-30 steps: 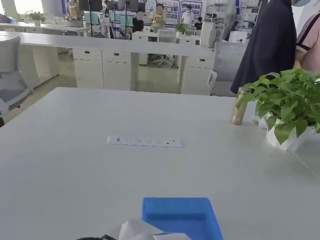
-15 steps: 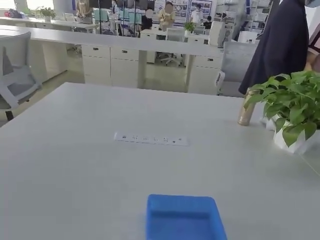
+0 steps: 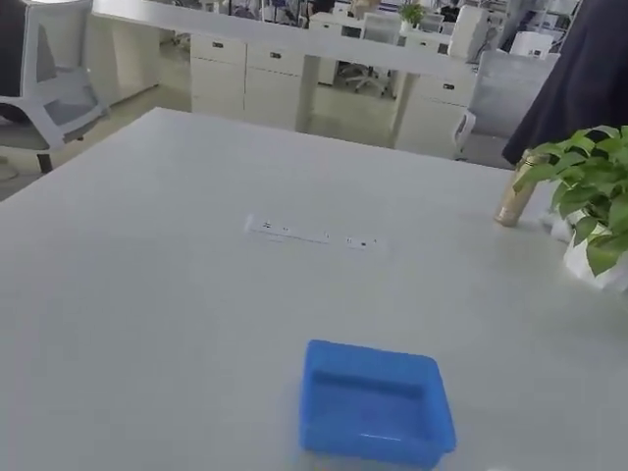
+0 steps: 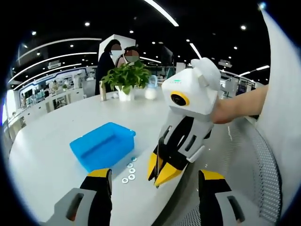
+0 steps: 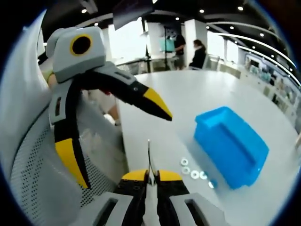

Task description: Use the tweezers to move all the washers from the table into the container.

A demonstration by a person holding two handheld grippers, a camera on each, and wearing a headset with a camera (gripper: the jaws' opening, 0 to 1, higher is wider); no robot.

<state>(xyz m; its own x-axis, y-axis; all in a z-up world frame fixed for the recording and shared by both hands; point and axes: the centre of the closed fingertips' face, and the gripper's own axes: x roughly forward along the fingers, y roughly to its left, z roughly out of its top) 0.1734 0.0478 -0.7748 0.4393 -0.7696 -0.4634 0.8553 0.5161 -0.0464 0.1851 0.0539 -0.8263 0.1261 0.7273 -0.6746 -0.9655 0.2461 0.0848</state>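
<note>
The left gripper (image 5: 124, 149) has a pale grey body and two long black jaws, each ending in a pointed yellow tip. The right gripper (image 4: 157, 179) is built alike, with a white-grey shell, slotted black jaws and yellow tips. The person's sleeve (image 4: 282, 89) is white and loose.

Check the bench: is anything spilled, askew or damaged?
Nothing stands out. The washers lie in a loose cluster on the table beside the container, which sits upright and looks intact. The tweezers stand straight in the shut right gripper.
</note>
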